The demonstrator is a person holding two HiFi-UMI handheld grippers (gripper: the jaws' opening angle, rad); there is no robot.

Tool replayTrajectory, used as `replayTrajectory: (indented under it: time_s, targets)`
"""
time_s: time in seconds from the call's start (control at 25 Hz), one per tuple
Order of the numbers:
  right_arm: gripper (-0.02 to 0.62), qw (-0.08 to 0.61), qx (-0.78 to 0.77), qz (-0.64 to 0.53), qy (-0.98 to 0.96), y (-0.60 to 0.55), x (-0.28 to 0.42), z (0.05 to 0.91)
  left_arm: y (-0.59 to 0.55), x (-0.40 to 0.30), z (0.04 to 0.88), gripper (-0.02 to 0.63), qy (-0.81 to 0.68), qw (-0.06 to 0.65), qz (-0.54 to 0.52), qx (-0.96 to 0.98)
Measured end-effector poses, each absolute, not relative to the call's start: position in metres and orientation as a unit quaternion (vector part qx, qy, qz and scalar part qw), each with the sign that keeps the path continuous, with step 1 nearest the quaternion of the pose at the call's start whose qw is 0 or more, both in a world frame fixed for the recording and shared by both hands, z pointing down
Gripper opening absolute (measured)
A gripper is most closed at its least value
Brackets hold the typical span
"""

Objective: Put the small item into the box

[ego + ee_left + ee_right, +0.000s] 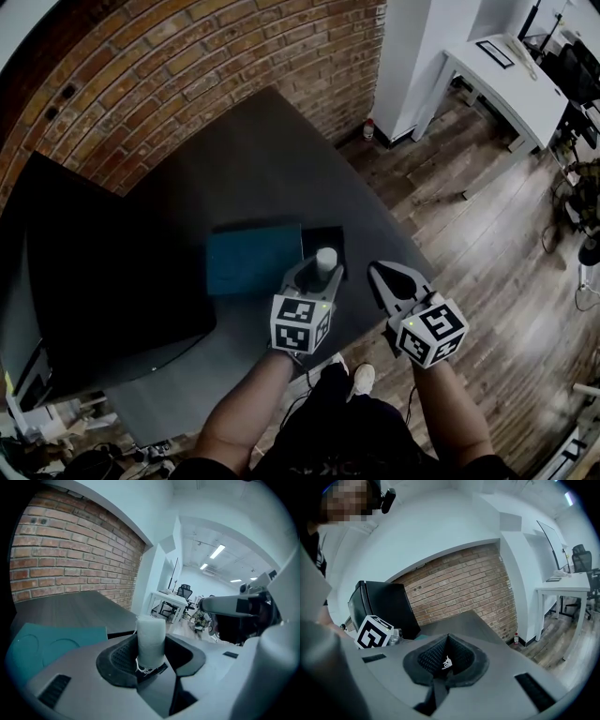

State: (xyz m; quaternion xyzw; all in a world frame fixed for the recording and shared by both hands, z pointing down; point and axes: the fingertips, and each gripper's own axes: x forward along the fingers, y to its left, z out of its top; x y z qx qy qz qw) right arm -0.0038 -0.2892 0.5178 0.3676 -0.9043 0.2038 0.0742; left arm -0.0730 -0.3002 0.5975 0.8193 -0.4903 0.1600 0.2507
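From where I stand, the big dark grey table (281, 159) runs up to the brick wall, with a wide black panel (103, 272) leaning over its left side. Near the front edge lies the flat teal rectangular box (253, 260), its top showing shallow round impressions in the left gripper view, and touching its right side is a small black square patch (328, 236); I cannot tell whether that is an open compartment or a separate piece. The left gripper (317, 274) has its jaws clamped on the small white cylinder (325, 258), which stands upright between the pads, hanging just over that black square beside the box. The right gripper (382, 277) is pinched together with nothing but a white shred caught in its pads, off to the right. So the pickup looks done; the cylinder is not yet inside the box, and lowering and releasing it remain.
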Motion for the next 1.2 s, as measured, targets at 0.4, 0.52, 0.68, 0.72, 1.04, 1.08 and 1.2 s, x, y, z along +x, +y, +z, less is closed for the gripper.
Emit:
replayTrajectory:
  time_s: [0.4,0.52,0.68,0.72,1.04,1.08,1.2]
  targets:
    - [0.018,0.081,0.372,0.213,-0.9,-0.295,0.001,0.529,-0.308,-0.07,0.624,0.196,-0.499,0.258,0.21,0.8]
    - [0.018,0.084,0.371,0.215,-0.9,-0.295,0.0,0.531,-0.309,-0.071,0.629,0.196,-0.506,0.262,0.228,0.79]
    - [0.018,0.087,0.372,0.217,-0.898,-0.299,0.0,0.536,-0.309,-0.07,0.632,0.196,-0.51,0.264,0.242,0.782]
    - [0.018,0.089,0.373,0.217,-0.898,-0.3,0.0,0.539,-0.309,-0.07,0.632,0.196,-0.511,0.265,0.243,0.781]
    - [0.018,0.116,0.373,0.224,-0.893,-0.306,-0.002,0.565,-0.31,-0.07,0.636,0.196,-0.523,0.269,0.248,0.77]
    - [0.018,0.116,0.372,0.225,-0.893,-0.307,-0.002,0.566,-0.309,-0.07,0.638,0.196,-0.524,0.272,0.252,0.767]
    - [0.018,0.116,0.371,0.227,-0.893,-0.308,-0.004,0.566,-0.31,-0.07,0.642,0.196,-0.528,0.272,0.26,0.761]
